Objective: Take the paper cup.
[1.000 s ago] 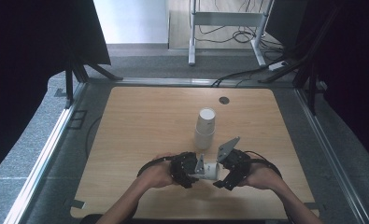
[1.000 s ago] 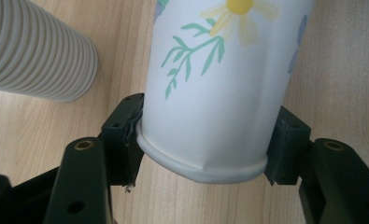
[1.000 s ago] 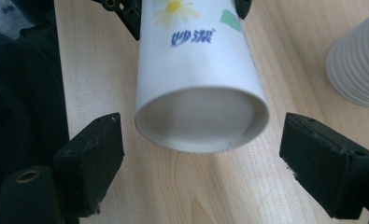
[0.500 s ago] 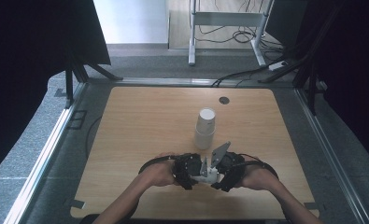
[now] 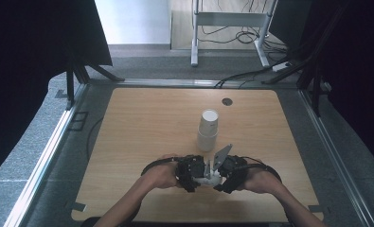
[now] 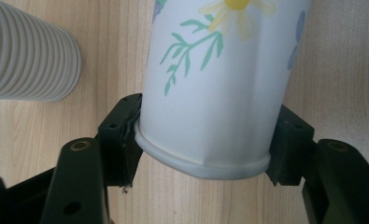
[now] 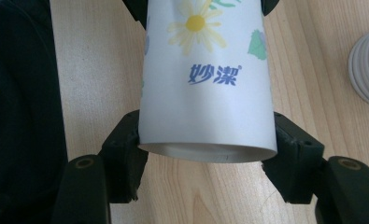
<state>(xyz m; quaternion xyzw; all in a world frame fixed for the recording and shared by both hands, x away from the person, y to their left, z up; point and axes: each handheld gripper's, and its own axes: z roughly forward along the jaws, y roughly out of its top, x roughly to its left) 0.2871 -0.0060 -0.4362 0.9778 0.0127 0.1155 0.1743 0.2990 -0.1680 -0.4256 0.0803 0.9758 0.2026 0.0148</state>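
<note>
1. Our right gripper (image 5: 217, 176) has just been closing: a second ago its jaws stood wide beside the white paper cup printed with daisies and green leaves (image 5: 206, 180), and now in the right gripper view they press on both sides of that cup (image 7: 205, 79) near its base end.
2. Our left gripper (image 5: 200, 171) clamps the same cup at its rolled rim (image 6: 203, 163), dented slightly under the pads; its grip has eased only a touch.
3. So we now hold the cup from both ends, lying on its side low over the light wooden table (image 5: 142, 137) at the near edge, between our two hands.
4. The tall stack of ribbed white paper cups (image 5: 207, 130) stands upright just beyond, apart from both grippers.
5. We judge this double grip readies a pull to separate nested cups, or a handover.
</note>
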